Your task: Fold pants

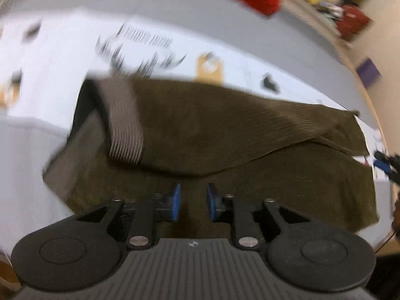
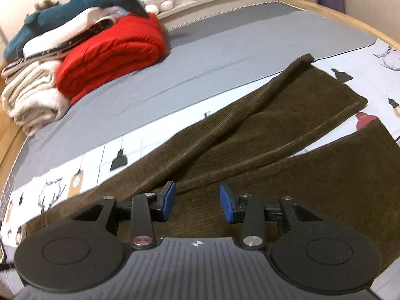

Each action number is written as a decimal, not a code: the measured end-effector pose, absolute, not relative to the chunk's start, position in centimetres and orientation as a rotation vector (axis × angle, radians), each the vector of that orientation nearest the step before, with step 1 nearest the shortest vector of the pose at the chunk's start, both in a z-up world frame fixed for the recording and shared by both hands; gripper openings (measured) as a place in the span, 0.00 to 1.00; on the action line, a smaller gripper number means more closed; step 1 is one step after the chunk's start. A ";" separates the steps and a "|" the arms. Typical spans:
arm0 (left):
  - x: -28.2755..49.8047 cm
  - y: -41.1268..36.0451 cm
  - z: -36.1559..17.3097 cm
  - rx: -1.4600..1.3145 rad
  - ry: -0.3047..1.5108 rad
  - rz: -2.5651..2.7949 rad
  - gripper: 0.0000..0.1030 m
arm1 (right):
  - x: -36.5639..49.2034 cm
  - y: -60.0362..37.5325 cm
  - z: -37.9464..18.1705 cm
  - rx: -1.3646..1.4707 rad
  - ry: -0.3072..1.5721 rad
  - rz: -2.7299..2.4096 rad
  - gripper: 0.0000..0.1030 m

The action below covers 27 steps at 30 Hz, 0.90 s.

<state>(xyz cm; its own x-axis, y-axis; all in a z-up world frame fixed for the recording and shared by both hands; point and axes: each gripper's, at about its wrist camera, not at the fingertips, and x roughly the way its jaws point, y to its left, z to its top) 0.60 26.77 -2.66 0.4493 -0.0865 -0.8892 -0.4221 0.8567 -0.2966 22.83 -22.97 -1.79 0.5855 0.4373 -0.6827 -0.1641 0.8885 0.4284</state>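
Note:
Dark olive-brown corduroy pants (image 1: pixel 225 130) lie spread on the bed, and the left wrist view is blurred. A fold of the cloth lies across the top, and the lighter ribbed waistband (image 1: pixel 125 122) is turned over at the left. My left gripper (image 1: pixel 193 201) hovers above the near part of the pants, its blue pads apart with nothing between them. In the right wrist view the pants (image 2: pixel 275 137) run away to the upper right, with the two legs parting at the far end. My right gripper (image 2: pixel 197 202) stands open over the cloth, gripping nothing.
The pants rest on a white printed sheet (image 2: pixel 75 175) over a grey bedsheet (image 2: pixel 225 50). A folded red quilt (image 2: pixel 112 57), cream blankets (image 2: pixel 32 95) and a blue shark plush (image 2: pixel 75 7) are piled at the far left. A wooden bed edge (image 2: pixel 337 12) runs along the right.

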 end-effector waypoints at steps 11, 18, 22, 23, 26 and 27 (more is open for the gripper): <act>4.8 30.0 -6.1 -0.747 1.146 0.370 0.61 | 27.5 -25.3 -3.6 0.479 0.846 0.279 0.27; 6.6 32.5 -5.7 -0.804 1.116 0.552 0.31 | 34.6 -26.9 -5.5 0.616 0.863 0.241 0.38; 7.0 32.6 -3.7 -0.709 1.039 0.594 0.11 | 39.2 -27.2 -8.2 0.607 0.868 0.172 0.38; 7.1 32.3 -3.1 -0.673 1.011 0.603 0.10 | 40.1 -27.4 -9.1 0.614 0.873 0.152 0.38; 7.6 31.8 -1.6 -0.556 0.937 0.625 0.10 | 42.5 -28.0 -11.2 0.666 0.875 0.126 0.39; 7.9 31.7 -1.4 -0.537 0.925 0.629 0.10 | 43.2 -28.0 -11.8 0.677 0.873 0.124 0.39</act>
<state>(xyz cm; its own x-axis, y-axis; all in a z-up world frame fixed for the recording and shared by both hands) 7.89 31.70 -1.44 0.4508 0.2613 -0.8535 -0.6978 0.6995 -0.1544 43.23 -28.04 -11.84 0.6495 0.3661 -0.6664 0.1669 0.7864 0.5947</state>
